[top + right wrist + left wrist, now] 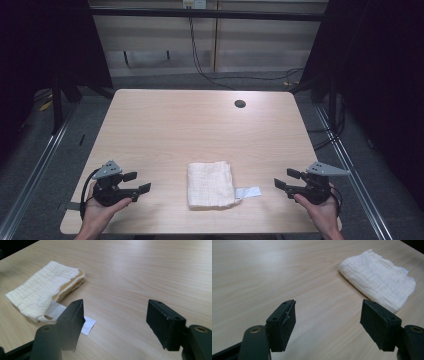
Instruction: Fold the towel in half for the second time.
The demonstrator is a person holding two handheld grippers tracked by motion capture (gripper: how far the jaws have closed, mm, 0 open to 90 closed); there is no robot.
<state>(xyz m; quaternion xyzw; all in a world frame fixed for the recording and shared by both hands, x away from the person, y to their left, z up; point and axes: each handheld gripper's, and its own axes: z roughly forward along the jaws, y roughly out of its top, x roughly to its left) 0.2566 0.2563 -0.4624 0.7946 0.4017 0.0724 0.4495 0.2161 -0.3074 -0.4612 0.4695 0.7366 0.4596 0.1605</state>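
Left hand (102, 205) enters from the near table edge, palm wrapped round the body of the left gripper (137, 182), which points right and slightly away across the table (200, 120) toward the cloth. Jaws stand wide apart with nothing between them; bare wood shows in the gap in the left gripper view.

Folded white cloth (210, 184) lies flat near the near edge, between the two grippers and clear of both. A white label (248, 192) sticks out from its right side onto the wood.

Right hand (322, 210) comes in likewise, holding the right gripper (286, 179) level, pointing left toward the label. Its jaws are spread, empty, short of the label.
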